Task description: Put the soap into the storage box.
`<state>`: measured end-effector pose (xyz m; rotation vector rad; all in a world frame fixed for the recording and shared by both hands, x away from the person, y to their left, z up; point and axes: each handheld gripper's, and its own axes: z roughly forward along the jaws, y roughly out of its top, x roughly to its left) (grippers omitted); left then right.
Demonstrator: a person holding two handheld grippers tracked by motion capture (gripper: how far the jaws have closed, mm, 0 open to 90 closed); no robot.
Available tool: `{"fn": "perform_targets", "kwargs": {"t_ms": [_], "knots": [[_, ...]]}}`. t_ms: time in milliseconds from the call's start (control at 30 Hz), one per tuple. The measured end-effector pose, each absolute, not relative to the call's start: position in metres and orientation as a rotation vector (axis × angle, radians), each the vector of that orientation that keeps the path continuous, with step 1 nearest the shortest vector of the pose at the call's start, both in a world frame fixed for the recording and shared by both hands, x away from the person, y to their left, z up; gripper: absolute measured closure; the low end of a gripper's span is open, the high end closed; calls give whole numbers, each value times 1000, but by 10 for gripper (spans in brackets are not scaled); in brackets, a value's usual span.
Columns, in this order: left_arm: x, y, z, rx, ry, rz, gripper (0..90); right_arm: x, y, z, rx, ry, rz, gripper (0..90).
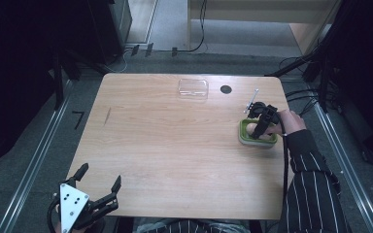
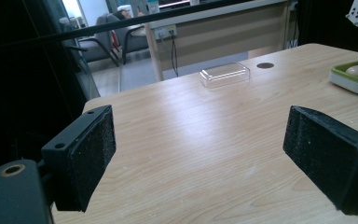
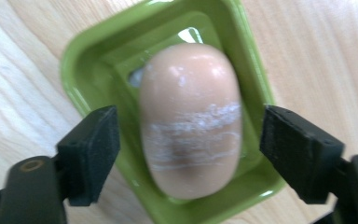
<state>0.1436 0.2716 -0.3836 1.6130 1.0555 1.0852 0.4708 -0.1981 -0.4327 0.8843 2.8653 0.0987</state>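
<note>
Right gripper [image 3: 189,149] jaws spread, pads clear of the smooth beige oval soap bar [image 3: 190,119] lying between them in the green rectangular plastic dish [image 3: 81,70]. Left gripper [image 2: 214,158] spread wide, nothing between.

left tool [image 1: 98,187]: jaws wide, level | right tool [image 3: 189,140]: jaws apart, pointing down

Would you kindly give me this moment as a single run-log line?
right gripper: open, jaws astride soap bar, pads clear | soap bar: lying in green dish | left gripper: open, holding nothing
</note>
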Motion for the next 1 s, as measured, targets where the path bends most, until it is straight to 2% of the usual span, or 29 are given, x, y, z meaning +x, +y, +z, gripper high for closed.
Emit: {"fn": "perform_targets", "kwargs": {"t_ms": [433, 1000], "knots": [[149, 268, -383, 1625, 1032, 1073, 96, 456, -195, -422, 1083, 2852, 192, 58], [151, 267, -384, 1629, 1025, 1065, 96, 423, -186, -415, 1177, 2770, 201, 42]]}}
